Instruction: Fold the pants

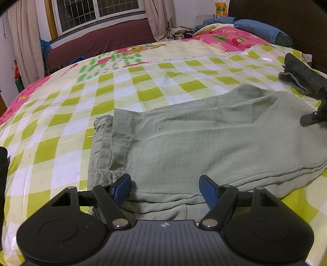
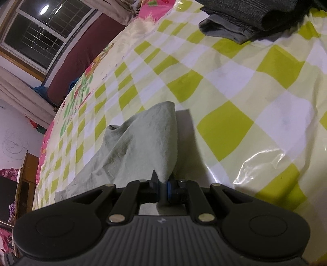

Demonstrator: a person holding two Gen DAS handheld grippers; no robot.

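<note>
Pale green pants (image 1: 204,139) lie folded lengthwise across the checked bed cover, leg hems to the left. My left gripper (image 1: 165,187) is open, its blue pads spread above the pants' near edge, touching nothing that I can see. My right gripper (image 2: 162,189) is shut on a pinch of the green pants (image 2: 143,141), which rise in a peak from the cover. Part of the right gripper shows at the right edge of the left wrist view (image 1: 314,116), at the pants' far right end.
A yellow-green and white checked plastic cover (image 1: 71,122) lies over the bed. A folded dark grey garment (image 1: 302,75) sits at the far right, also in the right wrist view (image 2: 241,18). A blue pillow (image 1: 263,30) and pink bedding lie beyond.
</note>
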